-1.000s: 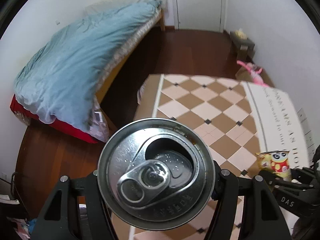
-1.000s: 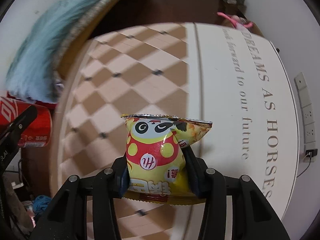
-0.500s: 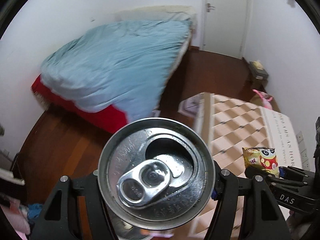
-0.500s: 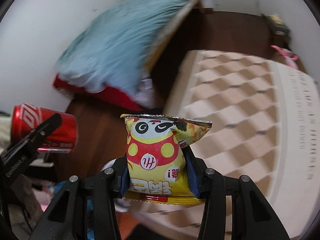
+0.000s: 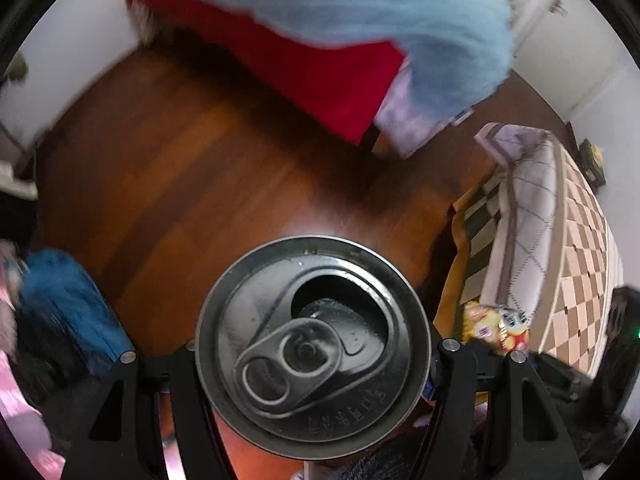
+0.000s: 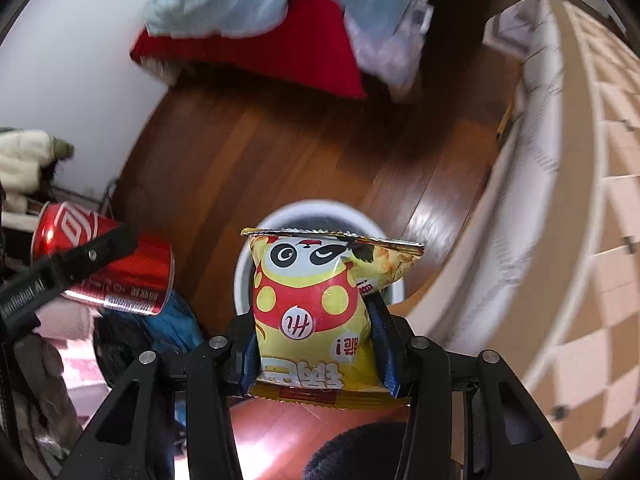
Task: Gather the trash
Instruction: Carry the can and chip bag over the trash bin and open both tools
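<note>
My left gripper (image 5: 312, 364) is shut on an opened soda can (image 5: 312, 340); its silver top fills the lower middle of the left wrist view. The right wrist view shows the same can (image 6: 108, 260) as red, lying sideways at the left. A yellow and red snack bag (image 6: 316, 312) stands upright with my right gripper (image 6: 316, 348) shut on it. In the left wrist view that bag (image 5: 496, 328) shows at the right. A round white bin (image 6: 320, 216) stands on the wooden floor directly behind the bag, which hides most of it.
The table with the checkered cloth (image 6: 580, 200) runs along the right. A bed with a red sheet and a blue quilt (image 5: 360, 8) fills the far side. Clothes and a blue bundle (image 5: 60, 300) lie at the left. Dark hair (image 6: 352, 452) shows at the bottom edge.
Both grippers have swung left and down, away from the table and over the wooden floor, each still holding its item. The white bin has come into view under the snack bag.
</note>
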{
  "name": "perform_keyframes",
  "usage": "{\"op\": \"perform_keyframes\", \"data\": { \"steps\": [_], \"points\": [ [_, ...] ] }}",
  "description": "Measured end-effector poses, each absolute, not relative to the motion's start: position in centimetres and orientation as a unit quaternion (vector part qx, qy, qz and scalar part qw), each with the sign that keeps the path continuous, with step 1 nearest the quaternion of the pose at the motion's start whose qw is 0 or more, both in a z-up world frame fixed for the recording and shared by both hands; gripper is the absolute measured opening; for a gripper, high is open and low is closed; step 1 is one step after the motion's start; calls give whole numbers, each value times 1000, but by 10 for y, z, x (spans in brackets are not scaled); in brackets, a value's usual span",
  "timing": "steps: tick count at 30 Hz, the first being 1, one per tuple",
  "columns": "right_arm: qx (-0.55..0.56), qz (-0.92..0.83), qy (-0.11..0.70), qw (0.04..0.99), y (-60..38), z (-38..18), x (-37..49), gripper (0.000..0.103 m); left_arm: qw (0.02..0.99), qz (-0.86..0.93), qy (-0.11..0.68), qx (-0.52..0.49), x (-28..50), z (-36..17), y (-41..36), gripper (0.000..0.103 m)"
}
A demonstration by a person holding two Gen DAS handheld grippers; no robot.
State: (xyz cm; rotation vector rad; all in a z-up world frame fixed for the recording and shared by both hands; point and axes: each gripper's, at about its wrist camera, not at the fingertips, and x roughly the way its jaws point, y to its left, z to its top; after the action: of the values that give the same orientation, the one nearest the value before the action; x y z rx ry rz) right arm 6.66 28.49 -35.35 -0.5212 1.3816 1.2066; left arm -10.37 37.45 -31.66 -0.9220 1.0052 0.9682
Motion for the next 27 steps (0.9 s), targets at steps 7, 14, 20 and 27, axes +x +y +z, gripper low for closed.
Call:
{"op": "perform_keyframes", "data": {
  "steps": [7, 14, 20, 27],
  "points": [
    [-253, 506, 603, 562, 305, -387, 56, 50, 642, 380, 469, -473, -98, -362, 393, 65],
    [-235, 508, 604, 568, 302, -382, 65, 93, 649, 394, 440, -479, -120, -345, 399, 101],
    [-265, 503, 572, 592, 284, -355, 58, 101, 659, 474, 430, -395, -144, -306, 375, 101],
    [-302, 499, 518, 625, 236, -311, 36, 101, 657, 523, 437, -322, -168, -286, 308, 101]
  ]
}}
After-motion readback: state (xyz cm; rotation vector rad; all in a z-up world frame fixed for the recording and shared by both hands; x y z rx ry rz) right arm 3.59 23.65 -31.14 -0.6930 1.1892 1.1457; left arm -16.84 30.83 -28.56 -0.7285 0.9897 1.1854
